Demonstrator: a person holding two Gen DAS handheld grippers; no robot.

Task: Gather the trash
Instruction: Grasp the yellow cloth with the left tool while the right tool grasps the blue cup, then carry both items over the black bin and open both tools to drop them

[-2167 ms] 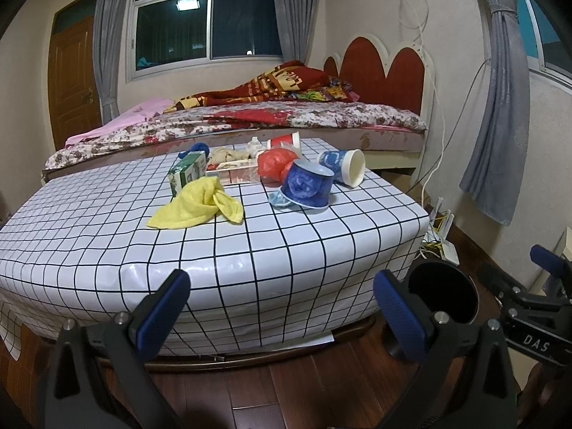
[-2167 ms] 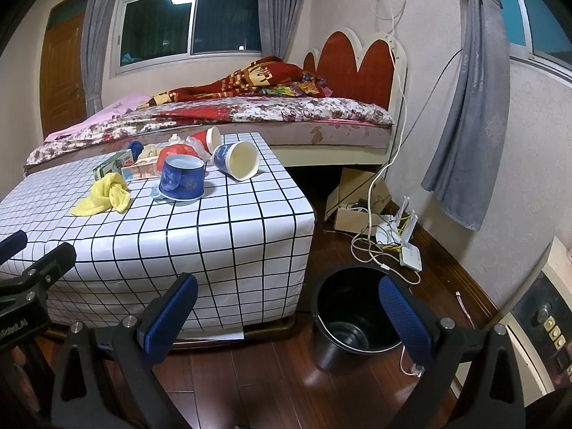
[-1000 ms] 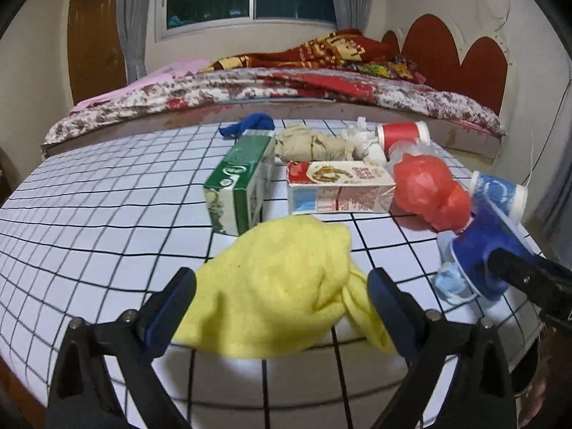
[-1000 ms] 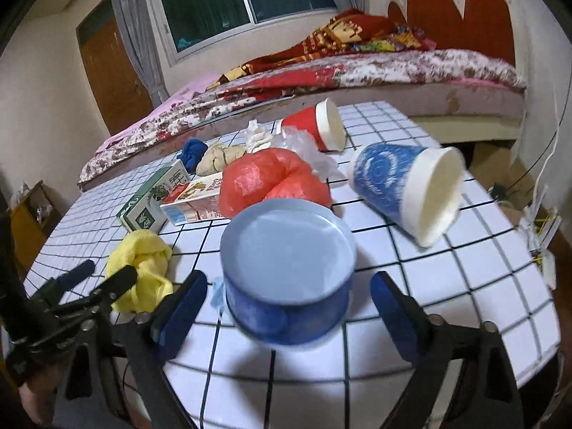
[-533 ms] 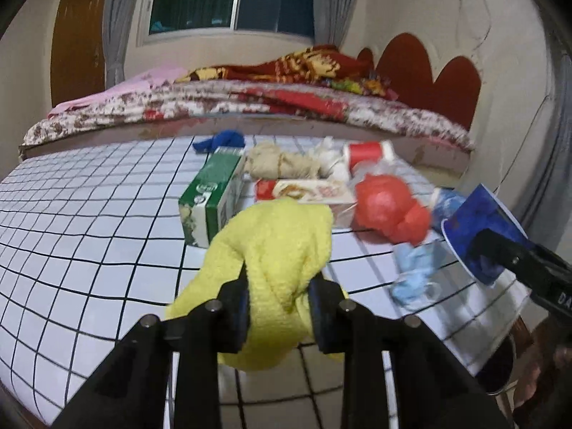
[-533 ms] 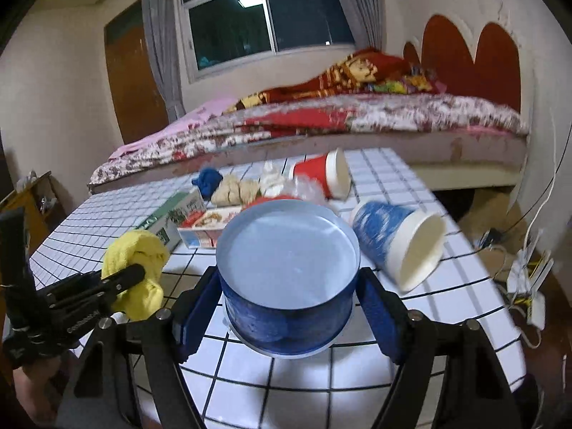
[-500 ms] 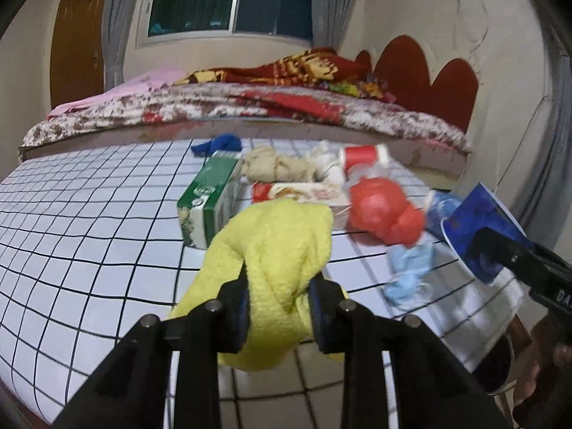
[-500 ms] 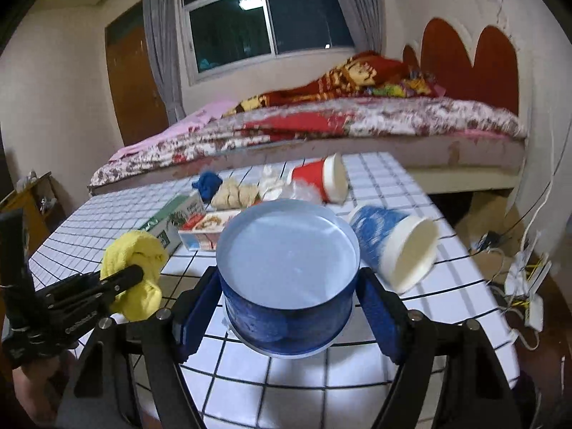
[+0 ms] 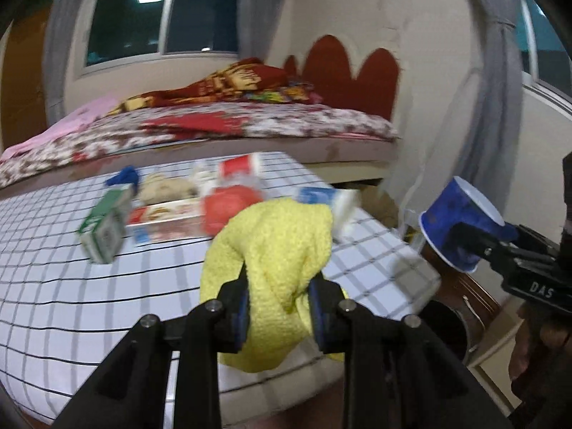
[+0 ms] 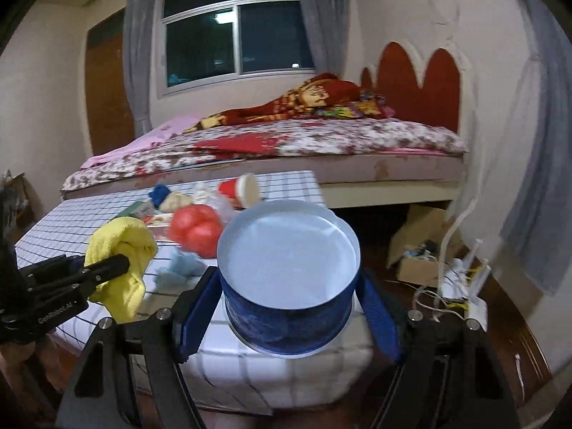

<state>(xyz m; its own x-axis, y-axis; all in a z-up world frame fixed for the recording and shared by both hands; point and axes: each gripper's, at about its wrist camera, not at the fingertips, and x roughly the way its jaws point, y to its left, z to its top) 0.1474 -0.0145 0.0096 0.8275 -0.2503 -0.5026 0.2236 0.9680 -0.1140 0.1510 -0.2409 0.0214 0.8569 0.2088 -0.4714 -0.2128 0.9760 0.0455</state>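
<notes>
Yellow fuzzy cloth point(image 9: 282, 261) is hanging clamped in the left gripper point(image 9: 279, 307) above the checked table point(image 9: 71, 286); the right gripper point(image 10: 287, 300) is squeezing a blue paper bowl point(image 10: 287, 275); only the left view is showing the black bin point(image 9: 447, 325).

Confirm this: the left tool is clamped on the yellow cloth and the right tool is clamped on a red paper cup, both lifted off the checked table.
One detail is wrong. The right tool grips a blue paper cup, not a red one; the right wrist view shows it. The red cup lies on the checked table. The left tool is indeed clamped on the yellow cloth, lifted.
</notes>
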